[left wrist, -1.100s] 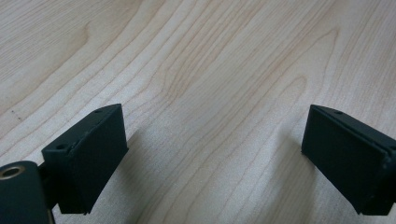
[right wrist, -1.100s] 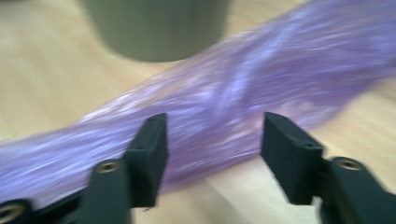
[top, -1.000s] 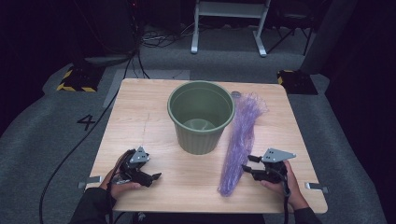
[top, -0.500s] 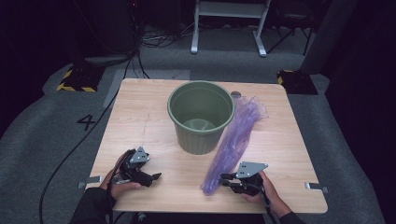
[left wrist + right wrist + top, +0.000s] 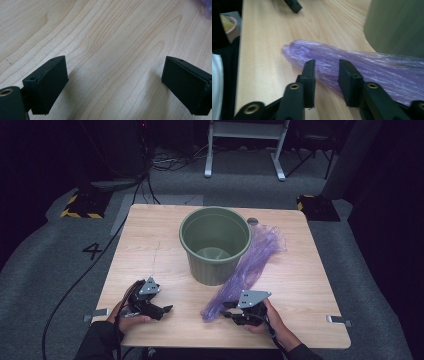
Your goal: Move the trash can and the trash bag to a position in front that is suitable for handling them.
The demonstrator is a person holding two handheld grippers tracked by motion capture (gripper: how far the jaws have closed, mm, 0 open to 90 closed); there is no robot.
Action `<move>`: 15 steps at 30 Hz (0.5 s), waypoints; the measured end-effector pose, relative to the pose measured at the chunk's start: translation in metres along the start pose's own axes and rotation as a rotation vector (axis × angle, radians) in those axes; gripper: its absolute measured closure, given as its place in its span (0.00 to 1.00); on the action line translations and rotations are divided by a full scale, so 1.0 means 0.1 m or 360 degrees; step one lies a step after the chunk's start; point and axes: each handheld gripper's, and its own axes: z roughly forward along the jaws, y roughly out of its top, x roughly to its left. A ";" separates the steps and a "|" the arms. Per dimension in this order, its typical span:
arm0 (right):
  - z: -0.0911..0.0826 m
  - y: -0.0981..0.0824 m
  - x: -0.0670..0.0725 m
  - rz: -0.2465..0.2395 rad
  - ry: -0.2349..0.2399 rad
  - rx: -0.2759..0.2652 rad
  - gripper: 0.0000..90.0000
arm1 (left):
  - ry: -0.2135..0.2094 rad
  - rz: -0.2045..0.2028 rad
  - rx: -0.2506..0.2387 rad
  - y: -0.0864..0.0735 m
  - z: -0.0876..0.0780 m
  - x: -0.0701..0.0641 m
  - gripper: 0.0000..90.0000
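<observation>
Straddling the near tip of the purple plastic bag (image 5: 352, 65), the right gripper (image 5: 327, 82) had just been reopening its fingers (image 5: 309, 75), which stood a little apart with the film between them but not visibly pinched. That bag lay stretched along the bench (image 5: 150, 250) against the right side of the green bin (image 5: 215, 245), while the left gripper (image 5: 162, 309) rested with fingers wide and empty. By my reading the pick-up was in hand, and the next move called for a firm closing on the film before lifting

L tool (image 5: 167, 309) jaws wide; R tool (image 5: 223, 309) jaws just reopening, narrow.
</observation>
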 end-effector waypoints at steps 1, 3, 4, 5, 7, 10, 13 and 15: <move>-0.04 0.00 0.00 0.0005 0.0014 -0.0005 0.64 | 0.0000 0.0000 0.0000 0.00 0.00 0.00 0.07; -0.14 0.00 0.00 0.0015 0.0024 -0.0028 0.58 | 0.0000 0.0000 0.0000 0.00 0.00 0.00 0.07; -0.20 0.00 0.00 0.0022 0.0021 -0.0047 0.53 | 0.0000 0.0001 0.0001 0.00 0.00 0.00 0.07; -0.27 0.00 0.00 0.0021 0.0008 -0.0068 0.50 | 0.0000 0.0000 0.0000 0.00 0.00 0.00 0.07; -0.41 -0.01 -0.02 0.0029 -0.0017 -0.0102 0.42 | 0.0000 0.0000 -0.0001 0.00 0.00 0.00 0.07; -0.59 -0.04 -0.11 0.0062 -0.0143 -0.0116 0.31 | 0.0000 0.0000 0.0000 0.00 0.00 0.00 0.07; -0.70 -0.06 -0.28 0.0103 -0.0285 -0.0137 0.27 | 0.0001 0.0001 0.0000 0.00 0.00 0.00 0.07; -0.72 -0.06 -0.45 0.0130 -0.0384 -0.0115 0.24 | 0.0002 -0.0001 -0.0001 0.00 0.00 0.00 0.07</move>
